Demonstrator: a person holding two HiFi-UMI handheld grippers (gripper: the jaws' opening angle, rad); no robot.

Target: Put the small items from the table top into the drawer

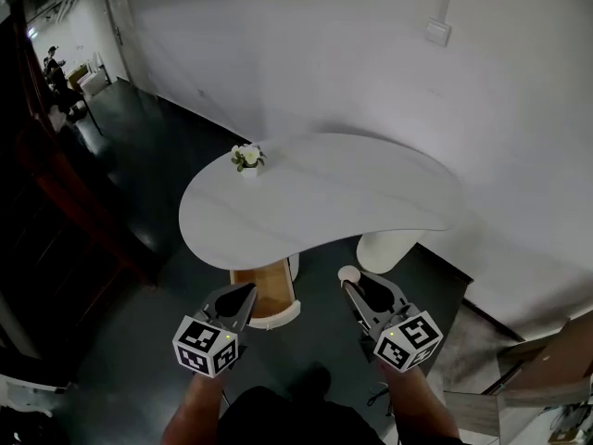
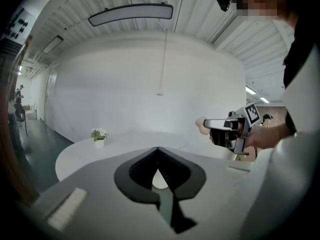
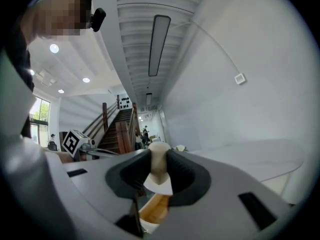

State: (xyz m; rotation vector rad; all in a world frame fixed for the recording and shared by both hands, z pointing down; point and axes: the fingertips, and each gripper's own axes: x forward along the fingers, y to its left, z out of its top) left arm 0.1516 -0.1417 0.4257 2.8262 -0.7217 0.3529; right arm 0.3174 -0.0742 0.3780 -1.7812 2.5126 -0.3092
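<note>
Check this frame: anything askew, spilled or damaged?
Nothing stands out. The plant is upright on the table, the drawer is open below it, and the right gripper is clamped on a small cream item. No spill or damage visible.

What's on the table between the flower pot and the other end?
Nothing. In the head view the table is bare from the flower pot to its right end.

Left claw [image 1: 248, 290] closed; right claw [image 1: 353, 286] clamps cream knob [image 1: 348, 273].
</note>
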